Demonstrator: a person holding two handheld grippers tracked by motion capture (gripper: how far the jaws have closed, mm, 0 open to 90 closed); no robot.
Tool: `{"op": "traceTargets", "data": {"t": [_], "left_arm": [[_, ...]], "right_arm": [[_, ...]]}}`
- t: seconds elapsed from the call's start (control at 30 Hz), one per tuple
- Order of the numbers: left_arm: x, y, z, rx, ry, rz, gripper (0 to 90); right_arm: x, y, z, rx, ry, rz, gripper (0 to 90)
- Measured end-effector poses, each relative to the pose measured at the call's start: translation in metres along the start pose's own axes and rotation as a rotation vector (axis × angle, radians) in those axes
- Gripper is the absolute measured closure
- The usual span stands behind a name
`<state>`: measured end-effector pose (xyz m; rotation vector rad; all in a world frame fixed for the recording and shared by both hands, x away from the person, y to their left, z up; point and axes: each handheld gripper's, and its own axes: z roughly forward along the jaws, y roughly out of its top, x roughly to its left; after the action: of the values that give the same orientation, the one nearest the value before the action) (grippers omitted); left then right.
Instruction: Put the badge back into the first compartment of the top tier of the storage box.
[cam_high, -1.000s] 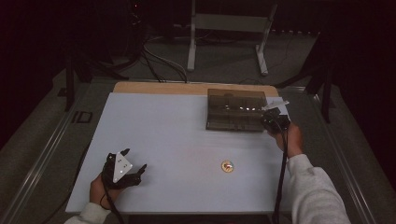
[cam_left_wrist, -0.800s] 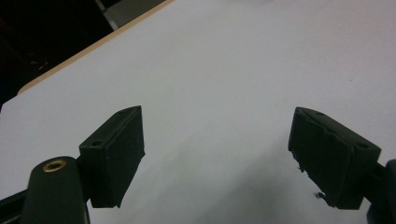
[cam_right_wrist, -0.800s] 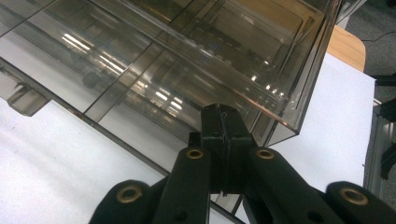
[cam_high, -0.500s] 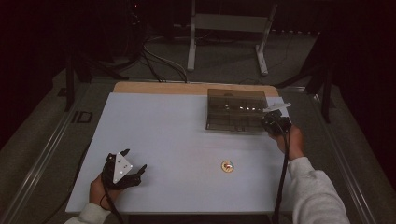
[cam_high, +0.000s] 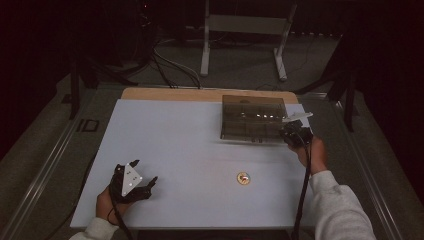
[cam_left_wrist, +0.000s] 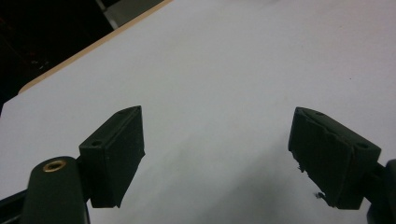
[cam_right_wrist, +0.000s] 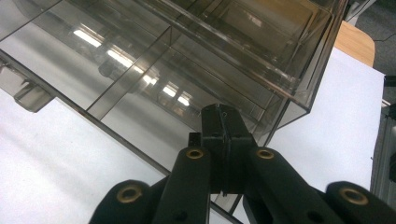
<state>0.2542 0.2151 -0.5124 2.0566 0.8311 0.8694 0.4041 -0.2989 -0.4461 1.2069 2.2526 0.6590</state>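
- Two grippers are in my hands on the white table (cam_high: 190, 145), and I take them from left to right across the high view.
- In the lower left of that view I hold the left gripper (cam_high: 141, 179) low over the table's near edge, with its grey three-cornered plate facing up. In the left gripper view (cam_left_wrist: 217, 156) its two black jaws stand wide apart, with only bare white tabletop between them. They hold nothing and touch nothing that I can see.
- Right of centre, in the lower middle of the high view, a small round orange-and-red disc (cam_high: 243, 178) lies alone on the table, well apart from both grippers. It is too small for me to read any marking on it.
- In the upper right of the high view sits the smoky clear plastic organizer box (cam_high: 252, 117), divided into compartments. My right gripper (cam_high: 289, 131) is at its near right corner.
- In the right gripper view the right gripper's (cam_right_wrist: 219, 122) jaws are pressed together, pad against pad. Their tips are at the lower edge of the box (cam_right_wrist: 154, 70), beside its corner. I cannot tell whether a thin lip of the lid is pinched between them.
- I can read no brand, label or writing on the box, the grippers or the table.
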Motion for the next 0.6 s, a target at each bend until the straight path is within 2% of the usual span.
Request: {"op": "traceTargets", "data": {"t": [0.6], "left_arm": [[-0.0002,0.0003,-0.0008,0.002,0.002,0.006,19.9]], "right_arm": [[0.0032,-0.0079,-0.0058,-0.010,0.014,-0.011,90.0]]}}
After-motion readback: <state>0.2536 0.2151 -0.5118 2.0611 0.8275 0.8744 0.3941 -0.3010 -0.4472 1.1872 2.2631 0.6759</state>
